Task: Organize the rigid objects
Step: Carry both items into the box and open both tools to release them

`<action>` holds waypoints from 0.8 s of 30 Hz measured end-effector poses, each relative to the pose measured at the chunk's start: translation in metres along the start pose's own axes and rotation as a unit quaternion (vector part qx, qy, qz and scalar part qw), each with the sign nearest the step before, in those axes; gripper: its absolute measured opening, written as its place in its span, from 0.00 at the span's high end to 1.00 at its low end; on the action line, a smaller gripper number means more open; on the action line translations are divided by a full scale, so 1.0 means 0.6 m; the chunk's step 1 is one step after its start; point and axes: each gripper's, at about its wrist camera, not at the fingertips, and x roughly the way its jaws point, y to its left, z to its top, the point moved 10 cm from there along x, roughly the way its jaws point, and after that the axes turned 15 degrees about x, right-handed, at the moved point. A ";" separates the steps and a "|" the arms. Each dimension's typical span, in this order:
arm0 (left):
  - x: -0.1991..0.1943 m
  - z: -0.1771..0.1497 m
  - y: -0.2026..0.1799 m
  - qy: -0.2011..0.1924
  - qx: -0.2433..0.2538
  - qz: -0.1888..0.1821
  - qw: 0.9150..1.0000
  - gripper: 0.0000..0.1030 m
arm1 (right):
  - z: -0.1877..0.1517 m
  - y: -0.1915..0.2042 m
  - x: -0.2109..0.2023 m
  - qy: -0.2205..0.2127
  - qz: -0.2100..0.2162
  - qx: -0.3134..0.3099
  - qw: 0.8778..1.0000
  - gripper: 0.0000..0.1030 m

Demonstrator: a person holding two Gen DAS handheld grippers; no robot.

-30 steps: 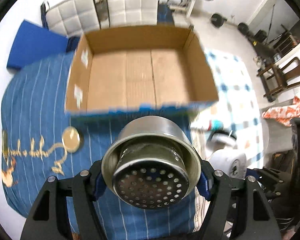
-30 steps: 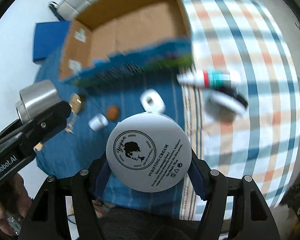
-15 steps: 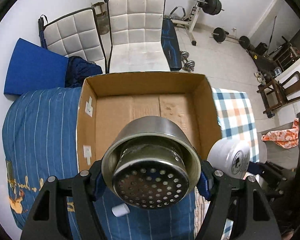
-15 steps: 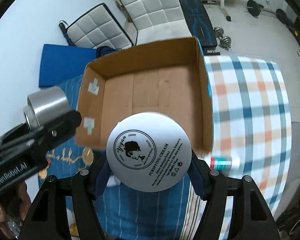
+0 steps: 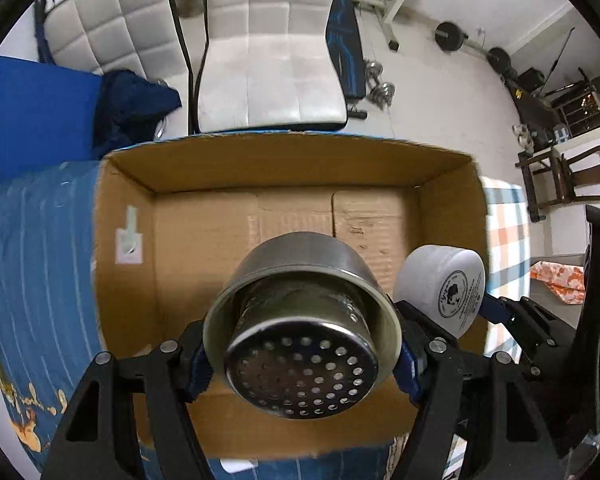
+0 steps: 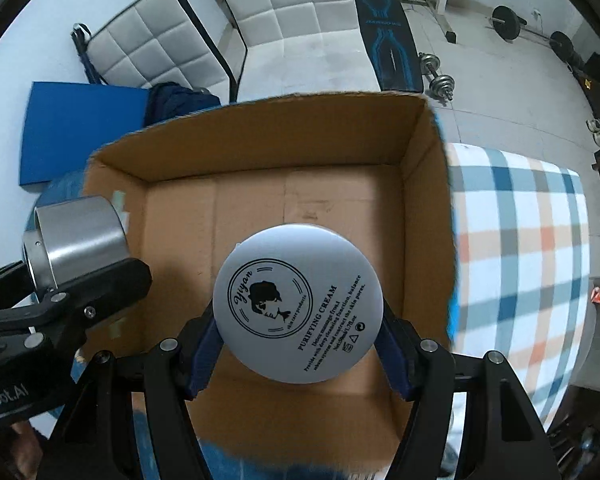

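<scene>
My left gripper [image 5: 300, 360] is shut on a steel strainer cup [image 5: 300, 336] with a perforated base, held over the open cardboard box [image 5: 180, 184]. My right gripper [image 6: 298, 344] is shut on a white round cream jar [image 6: 298, 308] labelled "Purifying Cream", also held over the box [image 6: 260, 128]. The jar shows at the right in the left wrist view [image 5: 440, 288]. The steel cup and left gripper show at the left in the right wrist view [image 6: 76, 240]. The box floor is bare.
The box sits on a bed with a blue striped cover [image 5: 32, 264] and a plaid cover [image 6: 520, 240]. White padded chairs [image 5: 268, 52], a blue mat [image 6: 80, 124] and gym weights [image 6: 436, 76] stand on the floor beyond the box.
Both grippers have moved forward from above the bed to over the box, carrying the steel cup and the cream jar. The small items on the bed have dropped out of view.
</scene>
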 end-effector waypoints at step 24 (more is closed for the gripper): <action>0.200 0.042 0.020 0.100 -0.001 -0.037 0.994 0.33 | 0.068 -0.018 0.194 0.059 -0.059 -0.036 0.996 0.31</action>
